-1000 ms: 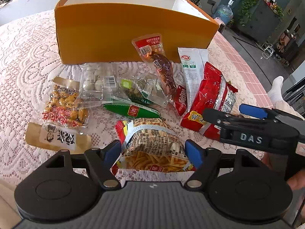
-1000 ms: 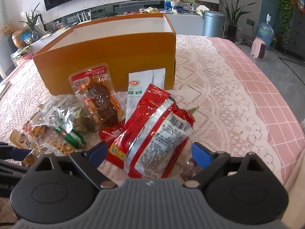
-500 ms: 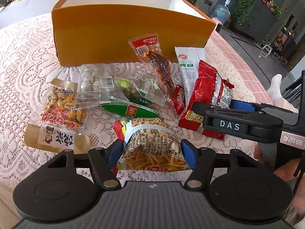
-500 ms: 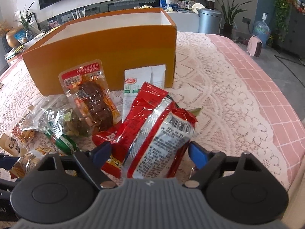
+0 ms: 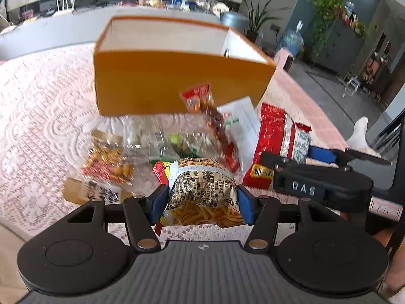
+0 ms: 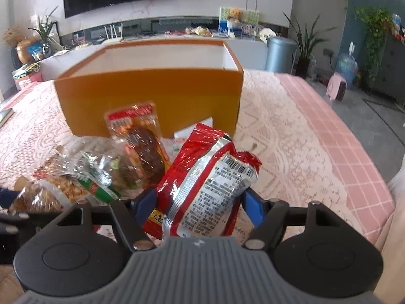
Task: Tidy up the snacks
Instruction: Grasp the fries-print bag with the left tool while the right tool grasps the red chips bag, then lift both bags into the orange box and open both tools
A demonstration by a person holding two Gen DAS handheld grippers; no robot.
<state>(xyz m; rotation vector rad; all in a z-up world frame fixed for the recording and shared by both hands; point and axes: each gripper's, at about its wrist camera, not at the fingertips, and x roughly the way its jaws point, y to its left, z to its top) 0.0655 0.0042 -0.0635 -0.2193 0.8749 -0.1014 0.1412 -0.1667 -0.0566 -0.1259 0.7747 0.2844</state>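
Right claw [image 6: 200, 202] just closing on red snack bag [image 6: 205, 185], orange box [image 6: 149, 101] behind, lace tablecloth [image 6: 283, 139]

Open cardboard box [image 5: 162, 86], upper centre of the left wrist view: orange outside, white inside. Lace tablecloth [image 5: 43, 111], left side: pale pink-white, scalloped relief pattern; pink grid-check cloth [image 6: 354, 157] shows at right edge of the right wrist view. Crinkled snack bag [image 5: 202, 190], lower centre: tan newsprint pattern, yellow strips pictured below, red corner. Foil snack packet [image 6: 207, 185], centre of right wrist view: glossy red, silver stripe, white back panel with black text and barcode. Gripper pads [image 5: 244, 206]: blue on black arms.
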